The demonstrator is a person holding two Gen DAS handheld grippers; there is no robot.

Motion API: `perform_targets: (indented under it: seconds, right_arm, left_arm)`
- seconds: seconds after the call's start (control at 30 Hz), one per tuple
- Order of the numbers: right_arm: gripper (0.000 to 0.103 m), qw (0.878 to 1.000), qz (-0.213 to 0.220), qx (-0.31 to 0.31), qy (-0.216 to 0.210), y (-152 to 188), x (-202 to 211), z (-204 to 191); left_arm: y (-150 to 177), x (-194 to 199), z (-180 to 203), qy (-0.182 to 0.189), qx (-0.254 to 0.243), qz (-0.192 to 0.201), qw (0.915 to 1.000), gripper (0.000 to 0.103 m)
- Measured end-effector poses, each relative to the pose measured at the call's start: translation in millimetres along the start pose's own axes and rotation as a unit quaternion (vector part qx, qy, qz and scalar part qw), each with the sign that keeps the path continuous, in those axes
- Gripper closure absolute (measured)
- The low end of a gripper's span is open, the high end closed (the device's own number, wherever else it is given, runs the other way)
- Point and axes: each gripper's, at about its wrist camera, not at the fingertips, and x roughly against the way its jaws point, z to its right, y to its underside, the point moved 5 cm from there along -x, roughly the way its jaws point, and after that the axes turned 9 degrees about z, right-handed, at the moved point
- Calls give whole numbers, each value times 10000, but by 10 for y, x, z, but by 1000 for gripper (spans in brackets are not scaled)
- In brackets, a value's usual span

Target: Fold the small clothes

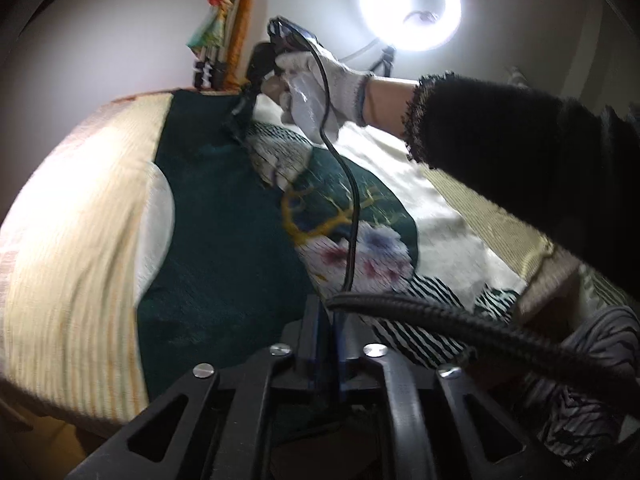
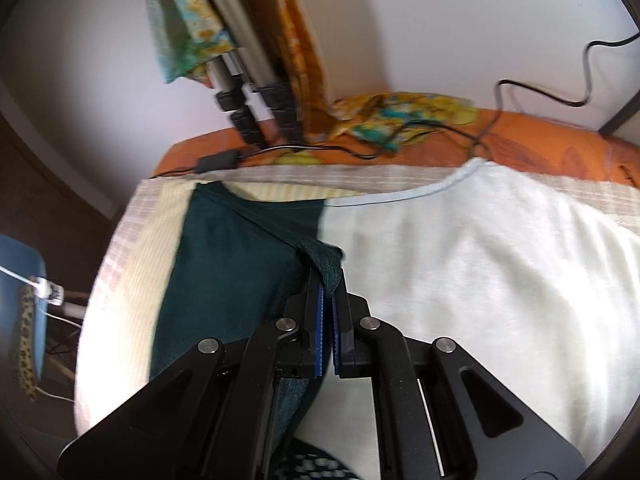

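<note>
A small garment lies spread on the cloth-covered surface: a dark green part (image 1: 220, 240) (image 2: 232, 260) beside a white part (image 2: 480, 260), with a printed patch of gold antlers and flowers (image 1: 352, 240). My right gripper (image 2: 327, 280) is shut on a raised fold of the green cloth. In the left wrist view it shows at the far edge (image 1: 236, 128), held by a gloved hand (image 1: 316, 80). My left gripper (image 1: 326, 304) hovers low over the near green edge. Its blue pads stand a narrow slit apart, with nothing visibly between them.
A black cable (image 1: 352, 220) hangs across the garment towards my left gripper. A ring light (image 1: 410, 4) glares above. Tripod legs (image 2: 248, 100), a power adapter (image 2: 218, 160) and loose wires lie on orange bedding (image 2: 540, 148) at the far edge. A blue chair (image 2: 20, 300) stands left.
</note>
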Motion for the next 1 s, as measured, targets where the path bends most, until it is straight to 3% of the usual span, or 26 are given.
perform_targets:
  seconds: [0.07,0.17,0.23,0.37,0.43,0.5,0.67,0.83,0.93,1.0]
  right_arm:
    - [64,9997,14,48,236,-16,62,69]
    - [62,9984,369,180,392,-25,313,46]
    - [62,9989,405,212,-49,29,442,-91]
    - [63,9921,-14,541,-1135,380,547,-566]
    - [63,9864,-200,661,-1491,568,510,-783]
    - [63,9845,-394,716,-1550,725,412,-909]
    - [67,9900,-623,563,-1133,902,264,-836]
    - [67,9965,-510,655,-24,923,568,-463]
    - [67,9968,-533,463,366,950,804,-147]
    - [67,9978,-422,317,410,949,1022,26]
  left_arm:
    - [14,40,20,64,-9,-1,10000,76]
    - [9,152,22,88,-94,119,9998,76]
    - [13,226,-6,29,-139,199,9997,76]
    - [43,262,-59,-148,-174,240,9995,76]
    - [48,299,-92,-214,-143,276,9993,76]
    - [48,353,-113,-277,-158,332,9989,76]
    - [54,437,-137,-436,-234,419,9979,74]
    - [60,486,-168,-507,-196,444,9975,73]
    - [51,522,-138,-546,-249,493,9970,71]
    - [44,549,-99,-582,-335,540,9963,70]
